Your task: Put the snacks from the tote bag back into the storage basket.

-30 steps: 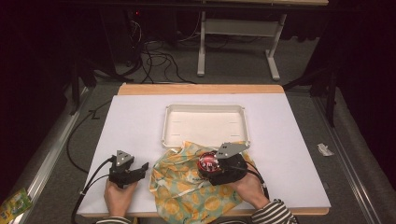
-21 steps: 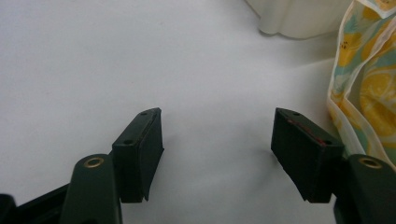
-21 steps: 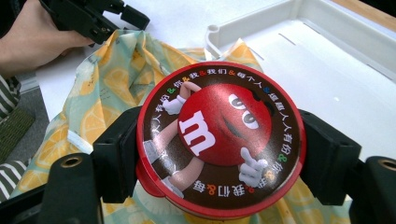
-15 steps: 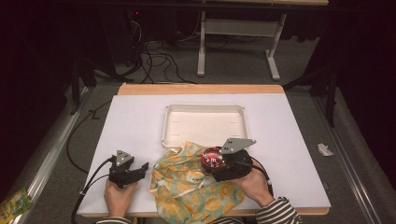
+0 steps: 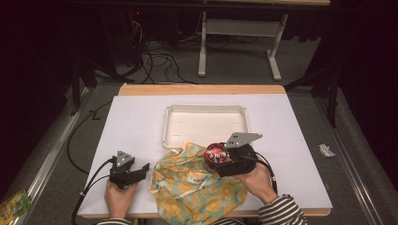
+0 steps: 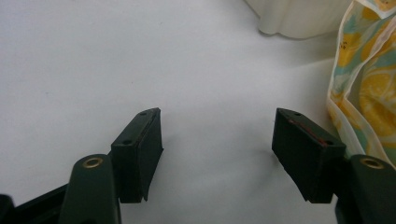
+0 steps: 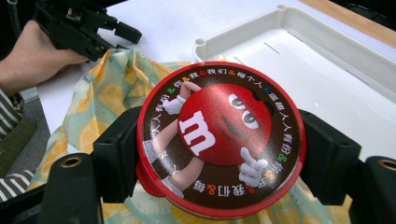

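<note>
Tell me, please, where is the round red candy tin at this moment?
The red candy tin is clamped between the right gripper jaws, above the yellow lemon-print cloth, just in front of the white tray.

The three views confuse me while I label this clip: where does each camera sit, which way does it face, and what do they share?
High view: above the person's side, facing forward and down on the table; both hands and grippers show.
Left gripper view: rides the left gripper, jaws open over bare table.
Right gripper view: rides the right gripper, clamping the red tin, facing the white tray.
All three share the lemon-print bag.
</note>
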The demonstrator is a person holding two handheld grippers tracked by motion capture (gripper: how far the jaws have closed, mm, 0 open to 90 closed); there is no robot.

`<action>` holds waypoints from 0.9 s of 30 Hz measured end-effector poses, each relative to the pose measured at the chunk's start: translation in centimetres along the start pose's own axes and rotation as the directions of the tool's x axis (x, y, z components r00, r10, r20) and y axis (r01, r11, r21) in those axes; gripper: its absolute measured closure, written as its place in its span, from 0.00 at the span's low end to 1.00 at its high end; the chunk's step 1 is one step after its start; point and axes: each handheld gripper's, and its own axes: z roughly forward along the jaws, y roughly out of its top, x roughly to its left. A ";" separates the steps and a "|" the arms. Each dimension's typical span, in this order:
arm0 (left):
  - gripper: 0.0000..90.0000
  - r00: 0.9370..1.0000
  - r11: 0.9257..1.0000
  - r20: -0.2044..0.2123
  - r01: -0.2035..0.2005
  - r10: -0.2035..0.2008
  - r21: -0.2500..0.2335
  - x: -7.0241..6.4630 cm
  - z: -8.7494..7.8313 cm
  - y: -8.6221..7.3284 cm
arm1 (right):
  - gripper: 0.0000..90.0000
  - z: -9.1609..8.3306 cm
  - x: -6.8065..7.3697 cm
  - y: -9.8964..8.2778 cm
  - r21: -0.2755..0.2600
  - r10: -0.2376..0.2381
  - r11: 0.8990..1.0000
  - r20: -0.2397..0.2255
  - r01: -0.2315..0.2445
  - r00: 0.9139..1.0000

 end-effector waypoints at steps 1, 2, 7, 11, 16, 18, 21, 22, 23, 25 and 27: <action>0.37 1.000 1.000 -0.001 0.001 -0.001 -0.001 0.0 0.0 0.0 | 0.29 -0.1 -0.1 0.0 -0.003 0.007 1.000 -0.003 -0.007 1.000; 0.37 1.000 1.000 0.000 0.001 -0.001 -0.001 0.0 0.0 0.0 | 0.29 -0.1 -0.3 0.1 -0.008 0.010 1.000 -0.005 -0.010 1.000; 0.37 1.000 1.000 0.000 0.000 0.000 0.000 0.0 0.0 0.0 | 0.29 -0.3 -1.0 0.4 -0.005 0.030 1.000 -0.002 -0.030 1.000; 0.37 1.000 1.000 0.001 0.000 0.000 0.000 0.0 0.0 0.0 | 0.29 -0.5 -1.6 0.9 -0.001 0.028 1.000 0.011 -0.028 1.000; 0.37 1.000 1.000 0.001 0.000 0.000 0.000 0.0 0.0 0.0 | 0.29 -0.6 -2.3 1.3 0.000 0.036 0.999 0.025 -0.036 0.999; 0.37 1.000 1.000 0.000 0.002 -0.002 -0.001 0.0 0.0 0.0 | 0.29 -0.6 -2.6 1.4 0.008 0.026 1.000 0.033 -0.027 0.999; 0.37 1.000 1.000 0.001 0.002 -0.002 0.000 0.0 0.0 0.0 | 0.29 -0.8 -3.0 1.6 0.006 0.037 0.999 0.040 -0.038 0.999; 0.37 1.000 1.000 0.002 0.003 -0.003 0.000 0.0 0.0 0.0 | 0.29 -0.9 -3.2 1.7 0.002 0.045 0.999 0.038 -0.045 0.998; 0.37 1.000 1.000 0.003 0.003 -0.003 0.000 0.0 0.0 0.0 | 0.29 -0.9 -3.3 1.8 -0.001 0.044 0.999 0.040 -0.044 0.998; 0.37 1.000 1.000 0.003 0.002 -0.002 0.002 0.0 0.0 0.0 | 0.29 -1.1 -3.7 2.0 -0.001 0.050 0.999 0.042 -0.050 0.998; 0.37 1.000 1.000 0.003 0.002 -0.002 0.002 0.0 0.0 0.0 | 0.29 -1.1 -4.0 2.2 -0.001 0.050 0.999 0.051 -0.050 0.997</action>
